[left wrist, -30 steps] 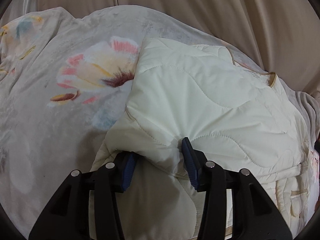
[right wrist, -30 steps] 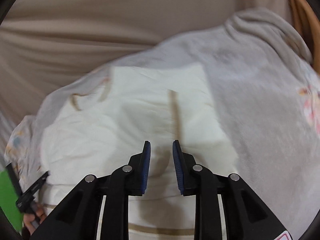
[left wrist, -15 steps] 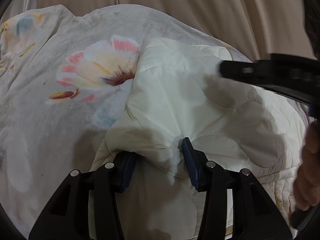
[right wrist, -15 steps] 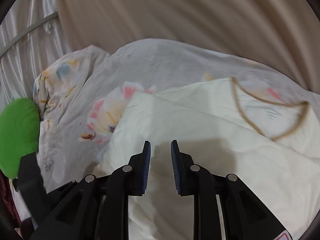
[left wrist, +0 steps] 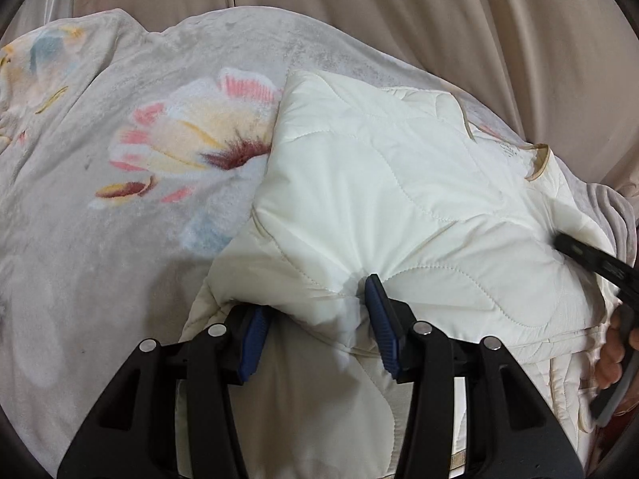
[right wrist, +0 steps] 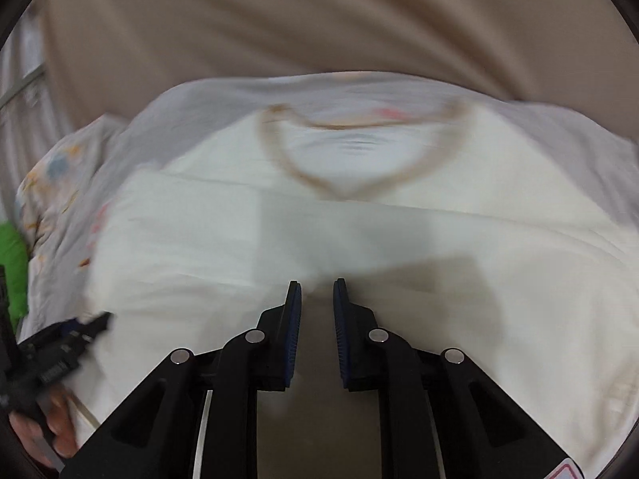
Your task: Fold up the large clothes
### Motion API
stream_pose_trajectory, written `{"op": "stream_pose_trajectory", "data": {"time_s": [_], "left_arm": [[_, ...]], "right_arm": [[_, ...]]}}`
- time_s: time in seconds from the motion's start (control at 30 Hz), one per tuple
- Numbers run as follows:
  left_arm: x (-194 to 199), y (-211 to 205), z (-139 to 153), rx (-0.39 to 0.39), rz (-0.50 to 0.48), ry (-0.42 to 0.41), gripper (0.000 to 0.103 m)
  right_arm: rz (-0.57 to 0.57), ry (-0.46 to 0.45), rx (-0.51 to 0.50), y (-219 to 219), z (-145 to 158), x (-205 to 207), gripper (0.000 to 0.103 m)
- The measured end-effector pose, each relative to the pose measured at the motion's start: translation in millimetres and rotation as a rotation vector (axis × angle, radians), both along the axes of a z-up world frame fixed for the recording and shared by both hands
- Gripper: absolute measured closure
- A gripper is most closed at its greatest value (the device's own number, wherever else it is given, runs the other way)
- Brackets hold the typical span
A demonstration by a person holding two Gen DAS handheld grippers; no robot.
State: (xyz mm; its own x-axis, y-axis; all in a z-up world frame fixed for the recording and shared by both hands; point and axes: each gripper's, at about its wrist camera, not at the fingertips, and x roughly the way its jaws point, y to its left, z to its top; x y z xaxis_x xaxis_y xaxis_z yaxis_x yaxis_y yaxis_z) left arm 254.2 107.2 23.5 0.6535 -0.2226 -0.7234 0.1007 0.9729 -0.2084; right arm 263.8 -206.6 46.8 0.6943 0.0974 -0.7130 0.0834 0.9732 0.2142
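A cream quilted jacket [left wrist: 399, 207] lies on a grey floral blanket [left wrist: 131, 167], one side folded over its middle. My left gripper [left wrist: 315, 319] stands open around a thick bunched fold of the jacket; the fabric fills the gap between the blue pads. In the right wrist view the jacket [right wrist: 359, 239] shows blurred, its tan-trimmed neckline [right wrist: 351, 183] at the far side. My right gripper [right wrist: 317, 299] hovers low over the jacket, jaws nearly together with a narrow gap and nothing between them. It also shows at the right edge of the left wrist view [left wrist: 591, 259].
Beige curtain folds [left wrist: 399, 12] hang behind the blanket. A green cushion [right wrist: 12, 263] lies at the left edge of the right wrist view. The left gripper's body and hand [right wrist: 44, 383] show at lower left there.
My right gripper swept across the jacket from left back towards the right and now faces the neckline. My left gripper has kept its place on the fold.
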Motion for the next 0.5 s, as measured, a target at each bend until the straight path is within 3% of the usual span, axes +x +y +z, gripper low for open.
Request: {"op": "stream_pose_trajectory", "data": {"time_s": [0.07,0.17,0.23,0.3,0.37,0.47,0.5], "left_arm": [[0.4,-0.3,-0.2,0.004,-0.001,0.000,0.058],[0.9,-0.7,-0.6,0.012,-0.002,-0.002,0.057],[0.5,-0.9,-0.8,0.015,-0.002,-0.003,0.057],[0.5,-0.8,-0.8,0.015,-0.002,-0.003,0.057],[0.7,-0.8,-0.8,0.017,-0.003,-0.003,0.057],[0.4,-1.3,-0.7,0.024,-0.001,-0.005,0.057],[0.2,-1.3,-0.7,0.024,-0.001,-0.006,0.057]], "right_arm": [[-0.119,0.007,0.037,-54.4,-4.7,-27.4,0.103],[-0.274,0.020,0.065,-110.2,-9.2,-64.1,0.103],[-0.280,-0.008,0.135,-122.1,-4.4,-85.5,0.103],[-0.283,-0.038,0.091,-114.7,5.4,-97.2,0.081],[-0.237,-0.056,0.087,-105.9,7.9,-101.2,0.065],[-0.177,-0.010,0.140,-96.9,-5.7,-93.2,0.063],[-0.167,0.012,0.142,-92.5,-11.2,-87.5,0.071]]}}
